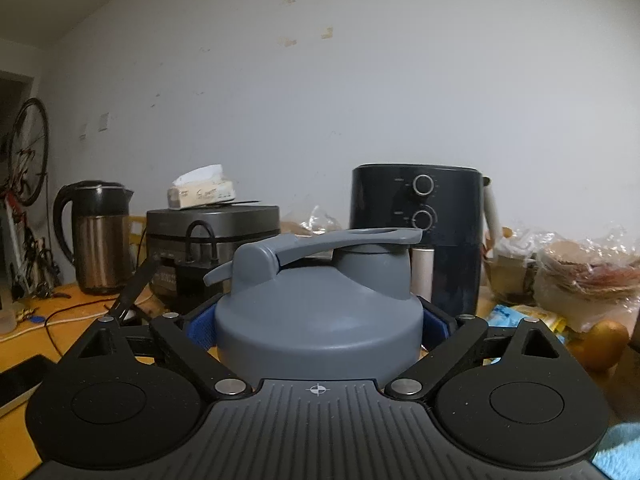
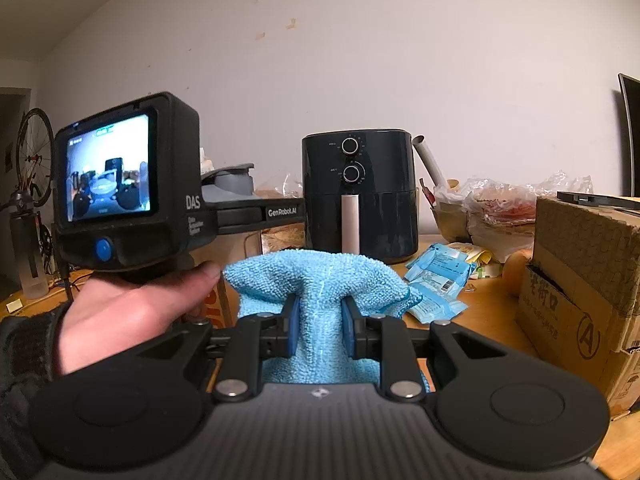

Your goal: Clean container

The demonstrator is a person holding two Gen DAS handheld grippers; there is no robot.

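Dark air fryer [image 1: 416, 232] stands at back of wooden table [image 1: 80, 312], upright against wall. Grey container [image 1: 320, 320] with flip-top lid sits upright between fingers of left gripper [image 1: 319, 324]; blue pads [image 1: 200, 330] press its sides, so jaws pinch container. In right view, container [image 2: 232, 180] shows beyond left device, left of fryer. Light-blue cloth [image 2: 320, 292] bunched in right gripper [image 2: 320, 330], pads squeezing it; cloth apart from container. Person's hand [image 2: 132, 312] grips left device handle.
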